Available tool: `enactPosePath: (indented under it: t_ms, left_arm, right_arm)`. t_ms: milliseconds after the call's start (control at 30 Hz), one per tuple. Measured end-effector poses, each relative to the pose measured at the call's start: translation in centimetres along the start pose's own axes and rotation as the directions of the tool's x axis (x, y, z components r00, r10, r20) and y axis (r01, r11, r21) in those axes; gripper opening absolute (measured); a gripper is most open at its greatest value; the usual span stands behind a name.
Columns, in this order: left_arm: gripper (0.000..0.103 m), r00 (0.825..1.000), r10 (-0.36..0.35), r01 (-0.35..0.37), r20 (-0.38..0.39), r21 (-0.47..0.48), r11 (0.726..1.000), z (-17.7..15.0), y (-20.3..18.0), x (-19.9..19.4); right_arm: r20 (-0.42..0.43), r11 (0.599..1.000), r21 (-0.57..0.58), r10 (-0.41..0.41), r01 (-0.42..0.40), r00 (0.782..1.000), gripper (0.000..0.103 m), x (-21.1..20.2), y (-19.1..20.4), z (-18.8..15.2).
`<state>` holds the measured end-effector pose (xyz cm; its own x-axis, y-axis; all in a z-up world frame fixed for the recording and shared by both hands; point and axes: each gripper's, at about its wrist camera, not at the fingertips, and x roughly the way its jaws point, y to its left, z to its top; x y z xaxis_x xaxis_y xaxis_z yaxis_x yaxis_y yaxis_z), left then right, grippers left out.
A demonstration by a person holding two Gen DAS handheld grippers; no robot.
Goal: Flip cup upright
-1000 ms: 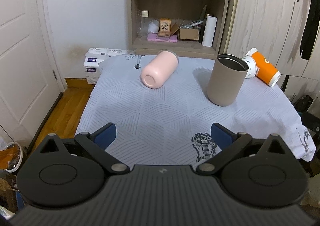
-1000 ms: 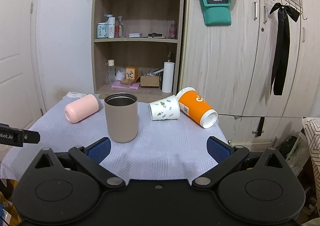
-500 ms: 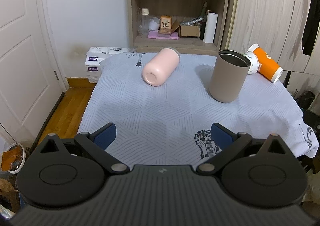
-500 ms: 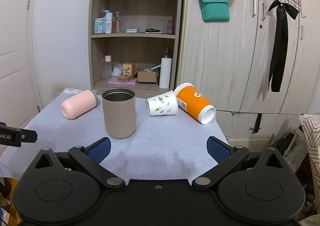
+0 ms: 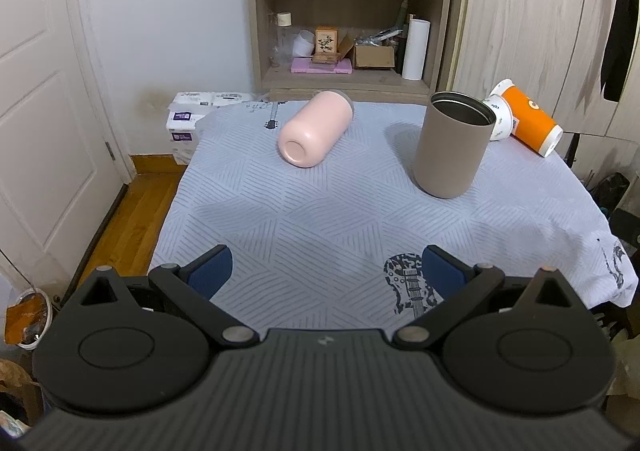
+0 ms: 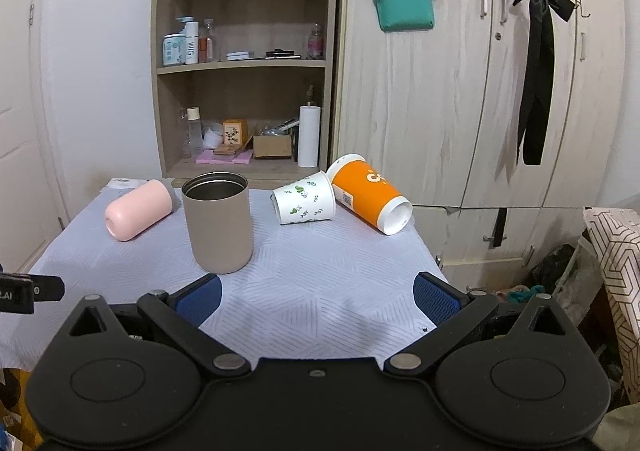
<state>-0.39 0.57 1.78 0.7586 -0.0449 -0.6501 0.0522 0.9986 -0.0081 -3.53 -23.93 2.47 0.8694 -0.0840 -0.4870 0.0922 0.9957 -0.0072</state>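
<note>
Drift only, no contact: against the frames from a second back, both views sit slightly higher and farther off, with more of the shelving showing, while all four cups keep the same places on the cloth. Means no flip is under way yet; reads as the pause before an approach.

Left gripper [image 5: 326,271] wide open, blue pads well apart, nothing between them, hovering over the near edge of the table. Right gripper [image 6: 318,297] likewise spread wide and empty.

Pink cup [image 5: 316,133] on its side at the far left, closed base towards the camera. Tan cup [image 5: 452,147] already upright, mouth up, centre right. Leaf-print paper cup [image 6: 306,203] and orange cup [image 6: 368,197] both on their sides at the far right, touching or nearly so. Leaves three candidates lying down; cannot tell which comes next.

Tablecloth [image 5: 320,219] pale blue-grey with a line pattern and guitar prints, soft, likely to let a round cup roll. Open shelf unit [image 5: 348,11] behind, wooden wardrobe [image 6: 440,111] to the right with a black ribbon [image 6: 536,91] hanging, white door [image 5: 36,111] and wood floor [image 5: 132,211] to the left.
</note>
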Motion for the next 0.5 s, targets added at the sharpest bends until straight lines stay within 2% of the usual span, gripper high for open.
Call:
enactPosePath:
  t_ms: [500]
  left_arm:
    - [0.103,1.0,0.022,-0.022,0.004,0.019,1.0,-0.09,-0.01,-0.1]
  right_arm:
    - [-0.002,1.0,0.002,-0.005,0.005,1.0,0.103,0.0,-0.28,-0.05]
